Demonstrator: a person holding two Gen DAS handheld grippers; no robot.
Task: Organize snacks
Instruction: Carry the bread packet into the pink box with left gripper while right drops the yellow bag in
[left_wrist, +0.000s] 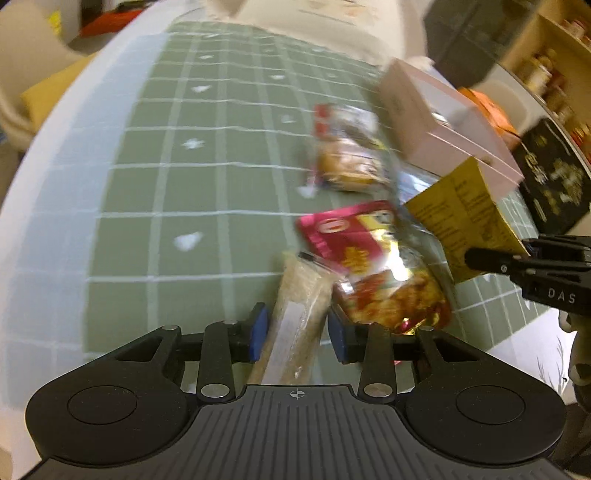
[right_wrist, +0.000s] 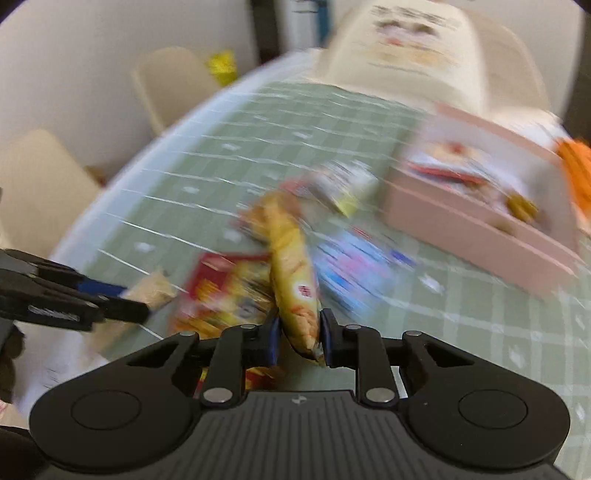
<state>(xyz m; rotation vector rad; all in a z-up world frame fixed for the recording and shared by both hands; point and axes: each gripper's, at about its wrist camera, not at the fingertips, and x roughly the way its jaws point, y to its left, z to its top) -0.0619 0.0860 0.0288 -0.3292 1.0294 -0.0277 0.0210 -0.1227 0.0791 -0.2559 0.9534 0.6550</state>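
**Left wrist view: both grippers clamped on snack packs over green grid mat**

Left wrist view: left gripper (left_wrist: 297, 334) has its two blue-padded fingers closed against a long beige snack bar (left_wrist: 295, 325) in clear wrap; the bar runs forward between the pads. Just right of it, one red-and-gold snack bag (left_wrist: 373, 266) lies on the green grid mat (left_wrist: 184, 177). Further back, one clear pack with a golden pastry (left_wrist: 345, 151), blurred. One yellow packet (left_wrist: 465, 218) is pinched at its edge by the right gripper (left_wrist: 491, 258), which enters from the right. One pink box (left_wrist: 443, 122) sits behind the packet, one black bag (left_wrist: 554, 173) beside it at the far right.

Right wrist view: heavy motion blur. Right gripper fingers are clamped on the yellow packet (right_wrist: 293, 266), seen edge-on, held above the mat (right_wrist: 221, 166). Below it, the red-and-gold bag (right_wrist: 225, 284). One blue-pink wrapper (right_wrist: 362, 266) lies to its right, detail unreadable. Pink box (right_wrist: 480, 221) is open-topped with several items inside, count cannot be told. Left gripper (right_wrist: 136, 302) appears at left, holding the beige bar (right_wrist: 155, 286).
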